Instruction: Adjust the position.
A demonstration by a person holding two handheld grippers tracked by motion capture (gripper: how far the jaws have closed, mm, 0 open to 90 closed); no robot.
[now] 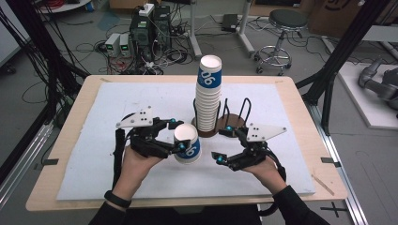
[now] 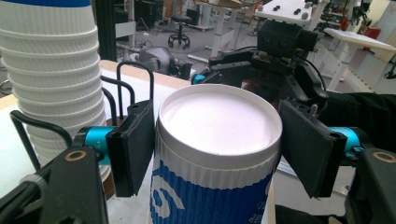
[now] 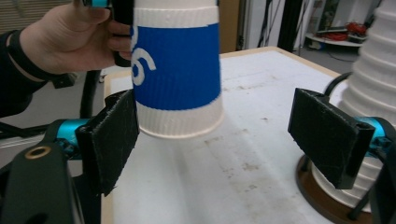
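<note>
Table w/ wooden edge carried a white mat over most of its top. Stack of ribbed paper cups, upside down, white w/ blue band on the top one, stood in a round brown holder w/ black wire loops near mat centre; same stack rose at far left of the left gripper view and at right edge of the right gripper view. Left gripper, in the person's left hand, was clamped on a single paper cup, inverted, blue band w/ white numerals, held just left of and nearer than the stack. In left gripper view both black pads pressed the cup's ribbed sides, its white base facing up. In right gripper view the cup hung clear of the mat, shadow beneath, rim not touching. Right gripper, in the right hand, sat just right of the cup, jaws spread wide, nothing between them; its pads flanked bare mat.
</note>
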